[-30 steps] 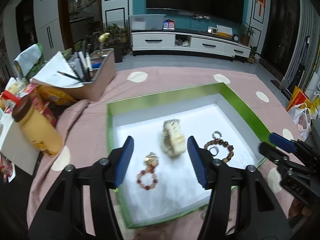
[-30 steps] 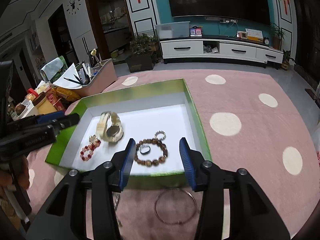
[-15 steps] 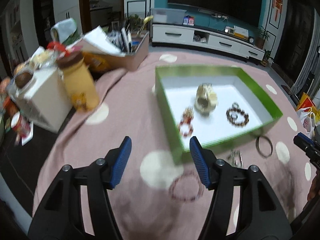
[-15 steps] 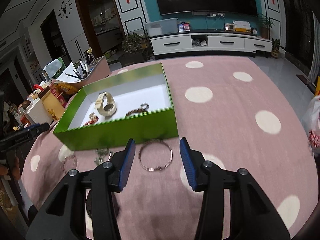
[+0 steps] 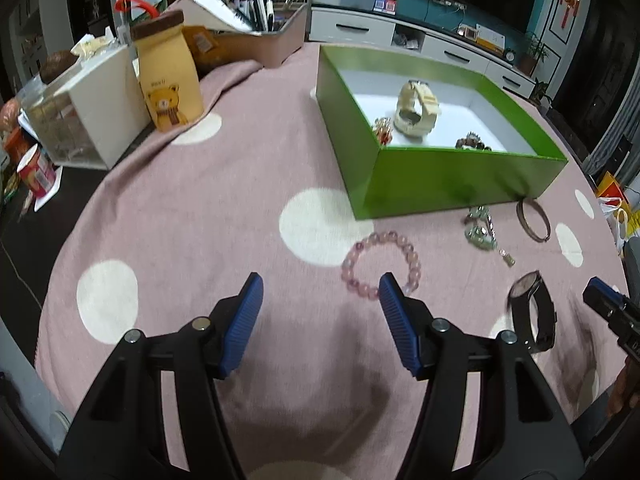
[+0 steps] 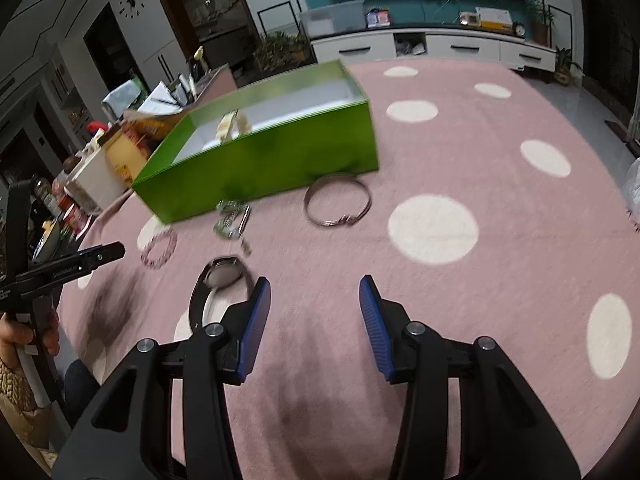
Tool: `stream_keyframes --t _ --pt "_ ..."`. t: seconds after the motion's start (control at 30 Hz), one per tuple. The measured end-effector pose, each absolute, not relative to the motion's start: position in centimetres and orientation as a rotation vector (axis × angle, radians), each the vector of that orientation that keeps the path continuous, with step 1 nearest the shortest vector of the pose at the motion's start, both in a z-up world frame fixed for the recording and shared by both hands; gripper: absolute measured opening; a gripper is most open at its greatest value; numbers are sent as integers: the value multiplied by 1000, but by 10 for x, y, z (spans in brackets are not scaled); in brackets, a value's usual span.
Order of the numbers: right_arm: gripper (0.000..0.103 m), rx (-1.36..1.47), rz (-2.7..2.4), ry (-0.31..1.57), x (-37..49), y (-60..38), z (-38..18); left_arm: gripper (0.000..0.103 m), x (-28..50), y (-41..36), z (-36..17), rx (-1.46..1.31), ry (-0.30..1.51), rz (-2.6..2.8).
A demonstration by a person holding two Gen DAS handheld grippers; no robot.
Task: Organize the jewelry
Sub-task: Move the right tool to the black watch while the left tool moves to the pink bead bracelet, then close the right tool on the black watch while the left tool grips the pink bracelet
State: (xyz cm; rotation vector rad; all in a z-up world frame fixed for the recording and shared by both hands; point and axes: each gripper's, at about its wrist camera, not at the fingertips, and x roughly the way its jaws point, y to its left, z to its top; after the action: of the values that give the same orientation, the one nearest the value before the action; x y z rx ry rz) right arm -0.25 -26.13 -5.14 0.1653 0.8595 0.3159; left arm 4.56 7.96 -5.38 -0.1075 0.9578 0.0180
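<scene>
A green box [image 5: 444, 182] with a white floor holds a cream watch [image 5: 416, 109], a red bead bracelet [image 5: 383, 130] and a brown bead bracelet [image 5: 472, 143]. On the pink cloth in front of it lie a pink bead bracelet [image 5: 380, 264], a green pendant chain [image 5: 482, 232], a metal bangle [image 5: 533, 220] and a black watch [image 5: 534, 312]. My left gripper [image 5: 320, 300] is open and empty, just short of the pink bracelet. My right gripper [image 6: 314, 304] is open and empty, with the black watch [image 6: 222, 280] by its left finger. The bangle [image 6: 338, 204] lies ahead of it.
At the table's left stand a yellow bear jar [image 5: 170, 80], a white box [image 5: 100, 112], a pink pen holder [image 5: 256, 40] and a red cup [image 5: 38, 174]. The pink dotted cloth [image 6: 460, 248] spreads to the right. A TV cabinet [image 6: 432, 46] stands behind.
Both grippers have pulled back from over the green box toward the near table edge. The loose bracelet, pendant, bangle and black watch in front of the box have come into view.
</scene>
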Motion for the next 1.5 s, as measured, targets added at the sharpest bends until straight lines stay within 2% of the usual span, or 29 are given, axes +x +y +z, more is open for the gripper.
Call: stream_keyframes --t 0.7,0.87,0.93,1.0,1.13,1.23,1.3,1.5 --pt "47 144 370 883 -6 -241 -61 58 58 71 -70 -122 990 -7" --pt "47 145 374 883 -4 -240 -62 49 70 66 -75 -117 996 -5" --pt "47 145 371 885 -3 -240 -62 42 74 64 -78 -106 999 -3" --pt "47 146 372 886 -2 -238 -63 40 75 60 -79 -82 988 -10" --pt "47 145 377 886 1 -237 -64 21 75 57 -80 -54 970 -23" --pt "47 138 383 890 3 -233 -66 11 72 55 -81 -34 959 -40" --pt "47 127 387 894 5 -229 -68 8 72 54 -81 -34 953 -48" --pt "46 65 390 890 7 -216 -69 7 69 56 -78 -73 950 -57"
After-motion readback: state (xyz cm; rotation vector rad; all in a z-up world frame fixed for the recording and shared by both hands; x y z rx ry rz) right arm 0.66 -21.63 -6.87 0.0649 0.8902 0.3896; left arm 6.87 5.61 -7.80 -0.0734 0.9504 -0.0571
